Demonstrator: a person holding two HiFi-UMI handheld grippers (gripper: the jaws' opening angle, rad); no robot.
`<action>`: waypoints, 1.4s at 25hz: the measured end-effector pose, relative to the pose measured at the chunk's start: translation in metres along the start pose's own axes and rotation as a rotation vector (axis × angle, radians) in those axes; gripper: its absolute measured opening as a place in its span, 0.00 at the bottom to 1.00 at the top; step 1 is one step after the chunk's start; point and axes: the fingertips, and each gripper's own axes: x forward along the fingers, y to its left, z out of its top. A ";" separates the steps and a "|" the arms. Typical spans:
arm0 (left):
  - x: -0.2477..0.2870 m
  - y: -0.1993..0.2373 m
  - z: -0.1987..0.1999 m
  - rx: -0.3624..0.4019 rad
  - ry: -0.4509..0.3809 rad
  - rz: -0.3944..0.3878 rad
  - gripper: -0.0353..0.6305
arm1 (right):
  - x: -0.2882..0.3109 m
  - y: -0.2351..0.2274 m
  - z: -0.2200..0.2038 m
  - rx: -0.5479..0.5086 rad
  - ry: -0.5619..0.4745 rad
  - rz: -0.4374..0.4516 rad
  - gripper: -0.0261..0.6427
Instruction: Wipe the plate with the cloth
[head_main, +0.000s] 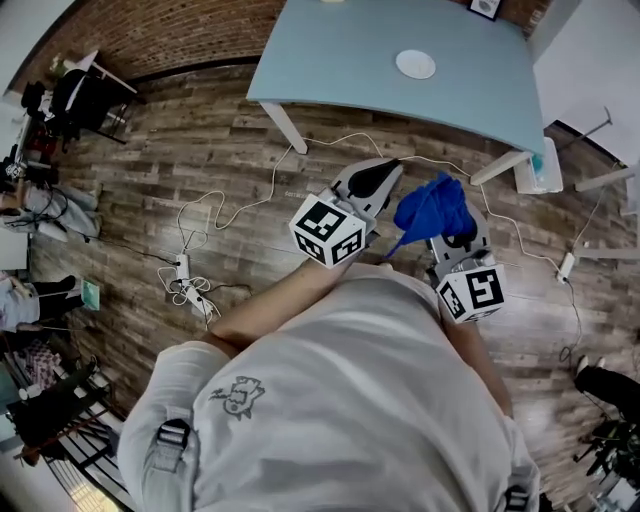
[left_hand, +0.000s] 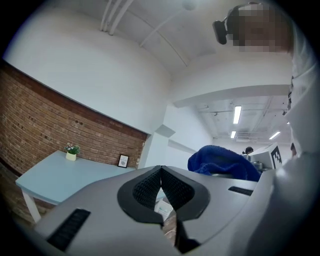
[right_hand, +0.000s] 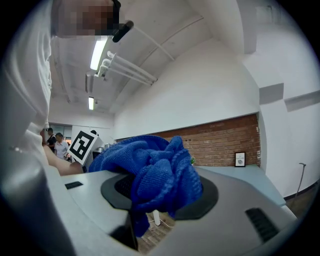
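Left tongs (left_hand: 161, 169): I am holding them together, empty. Right tongs (right_hand: 159, 192): I am clamping the blue cloth (right_hand: 160, 167). White plate (head_main: 415, 64): lying on the desk (head_main: 330, 60).

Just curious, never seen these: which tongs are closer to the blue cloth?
Right. The right tongs grip the blue cloth; the left tongs are shut and empty, beside it.

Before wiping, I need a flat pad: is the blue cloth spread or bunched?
Bunched: the cloth bulges in crumpled folds from the right gripper clamped on it.
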 end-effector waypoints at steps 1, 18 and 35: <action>0.005 -0.002 -0.003 0.006 0.003 0.003 0.06 | -0.002 -0.007 -0.002 0.003 0.001 -0.002 0.28; 0.063 0.005 -0.018 0.027 0.052 -0.004 0.06 | 0.012 -0.061 -0.007 0.026 0.003 -0.001 0.28; 0.155 0.123 0.002 -0.008 0.073 -0.098 0.06 | 0.136 -0.136 -0.005 0.026 0.036 -0.083 0.28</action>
